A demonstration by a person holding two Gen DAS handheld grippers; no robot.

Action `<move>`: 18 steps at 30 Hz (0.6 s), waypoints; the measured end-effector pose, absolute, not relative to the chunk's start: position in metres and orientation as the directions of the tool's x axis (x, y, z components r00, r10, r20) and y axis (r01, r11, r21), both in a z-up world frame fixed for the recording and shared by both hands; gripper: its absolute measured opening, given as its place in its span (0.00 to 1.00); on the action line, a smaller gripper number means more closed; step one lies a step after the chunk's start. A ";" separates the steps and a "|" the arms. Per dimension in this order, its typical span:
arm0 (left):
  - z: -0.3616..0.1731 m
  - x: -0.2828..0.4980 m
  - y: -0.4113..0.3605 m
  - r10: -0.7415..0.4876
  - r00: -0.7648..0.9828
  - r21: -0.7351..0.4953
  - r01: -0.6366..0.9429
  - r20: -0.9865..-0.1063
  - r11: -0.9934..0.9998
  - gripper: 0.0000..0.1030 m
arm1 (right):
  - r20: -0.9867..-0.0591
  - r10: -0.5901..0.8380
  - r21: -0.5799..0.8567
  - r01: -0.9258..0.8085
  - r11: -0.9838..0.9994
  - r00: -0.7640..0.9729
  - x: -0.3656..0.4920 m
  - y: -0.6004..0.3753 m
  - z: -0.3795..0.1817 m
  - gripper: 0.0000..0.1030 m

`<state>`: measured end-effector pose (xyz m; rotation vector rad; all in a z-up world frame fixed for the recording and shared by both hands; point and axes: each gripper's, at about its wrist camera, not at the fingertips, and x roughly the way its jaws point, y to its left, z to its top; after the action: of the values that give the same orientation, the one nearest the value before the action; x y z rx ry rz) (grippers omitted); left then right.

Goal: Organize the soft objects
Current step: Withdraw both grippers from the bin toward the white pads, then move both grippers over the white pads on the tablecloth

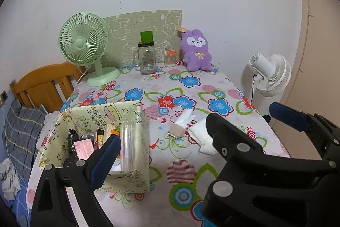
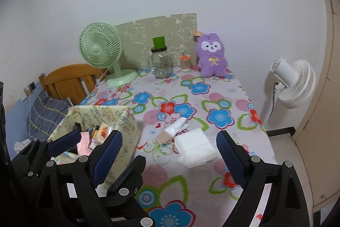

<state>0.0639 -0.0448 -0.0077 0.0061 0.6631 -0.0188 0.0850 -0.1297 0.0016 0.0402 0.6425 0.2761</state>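
With both grippers, left [image 1: 192, 142] and right [image 2: 170, 152], spread wide and empty, go for towel [image 2: 194, 147] at 12 o'clock of right; pinch folded edge, drop in box [image 2: 129, 127] at 9.

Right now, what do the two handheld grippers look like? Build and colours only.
Both match. The left gripper and right gripper have angular matte black plastic bodies with round silver rivets at the pivots. Their fingers carry flat dark blue pads on the inner faces. No cables, markings, sleeves or hands show in either wrist view.
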 end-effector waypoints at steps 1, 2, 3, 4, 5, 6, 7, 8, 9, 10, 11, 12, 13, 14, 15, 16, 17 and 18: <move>-0.008 0.064 -0.047 -0.015 0.787 0.001 0.020 -0.616 1.000 0.95 | -0.583 0.259 0.115 -0.238 0.964 0.770 0.084 -0.132 0.001 0.90; -0.009 0.064 -0.049 -0.015 0.787 0.001 0.020 -0.617 1.000 0.95 | -0.580 0.253 0.108 -0.235 0.966 0.774 0.084 -0.135 0.001 0.90; -0.009 0.064 -0.052 -0.017 0.787 0.000 0.022 -0.617 1.000 0.95 | -0.580 0.251 0.105 -0.234 0.967 0.775 0.084 -0.137 0.000 0.90; -0.010 0.064 -0.054 -0.019 0.786 0.000 0.024 -0.617 1.000 0.95 | -0.581 0.250 0.105 -0.233 0.967 0.774 0.084 -0.140 -0.001 0.91; -0.011 0.064 -0.056 -0.021 0.786 0.000 0.027 -0.617 1.000 0.95 | -0.581 0.250 0.106 -0.233 0.967 0.775 0.085 -0.142 -0.002 0.91; -0.011 0.064 -0.059 -0.022 0.786 0.001 0.028 -0.618 1.000 0.95 | -0.580 0.249 0.106 -0.230 0.967 0.775 0.085 -0.145 -0.003 0.92; -0.012 0.065 -0.062 -0.022 0.786 0.004 0.031 -0.617 1.000 0.95 | -0.580 0.247 0.106 -0.229 0.968 0.776 0.085 -0.147 -0.004 0.92; -0.013 0.066 -0.064 -0.022 0.786 0.007 0.033 -0.617 0.999 0.95 | -0.580 0.245 0.105 -0.227 0.968 0.777 0.085 -0.150 -0.005 0.92; -0.014 0.068 -0.067 -0.021 0.785 0.010 0.035 -0.619 0.999 0.95 | -0.582 0.241 0.102 -0.225 0.969 0.777 0.086 -0.152 -0.006 0.92; -0.016 0.069 -0.069 -0.022 0.783 0.011 0.037 -0.622 0.999 0.95 | -0.584 0.238 0.100 -0.223 0.970 0.776 0.088 -0.154 -0.008 0.92; -0.017 0.070 -0.071 -0.025 0.781 0.010 0.039 -0.624 0.999 0.95 | -0.584 0.237 0.099 -0.222 0.970 0.776 0.088 -0.156 -0.009 0.92; -0.019 0.071 -0.073 -0.028 0.779 0.007 0.041 -0.626 0.999 0.95 | -0.586 0.236 0.098 -0.221 0.970 0.775 0.090 -0.159 -0.011 0.92; -0.020 0.073 -0.074 -0.032 0.777 0.004 0.044 -0.628 0.999 0.95 | -0.587 0.235 0.098 -0.221 0.970 0.774 0.090 -0.160 -0.012 0.92; -0.021 0.073 -0.076 -0.034 0.776 0.003 0.046 -0.629 0.999 0.95 | -0.589 0.234 0.098 -0.219 0.971 0.774 0.091 -0.162 -0.014 0.92; -0.022 0.074 -0.078 -0.036 0.776 0.002 0.047 -0.630 0.999 0.95 | -0.590 0.232 0.098 -0.217 0.971 0.773 0.092 -0.164 -0.015 0.92; -0.024 0.076 -0.080 -0.037 0.775 0.001 0.049 -0.631 0.999 0.95 | -0.592 0.230 0.096 -0.216 0.972 0.772 0.093 -0.165 -0.017 0.92; -0.025 0.077 -0.082 -0.038 0.774 0.000 0.050 -0.632 0.999 0.95 | -0.593 0.226 0.094 -0.213 0.973 0.773 0.095 -0.167 -0.018 0.92; -0.027 0.078 -0.084 -0.041 0.773 -0.001 0.052 -0.633 0.999 0.95 | -0.594 0.223 0.091 -0.211 0.973 0.773 0.096 -0.169 -0.020 0.92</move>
<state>0.0781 -0.0835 -0.0270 0.0166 0.6847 -0.0500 0.0957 -0.1687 -0.0196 0.0196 0.6460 0.2347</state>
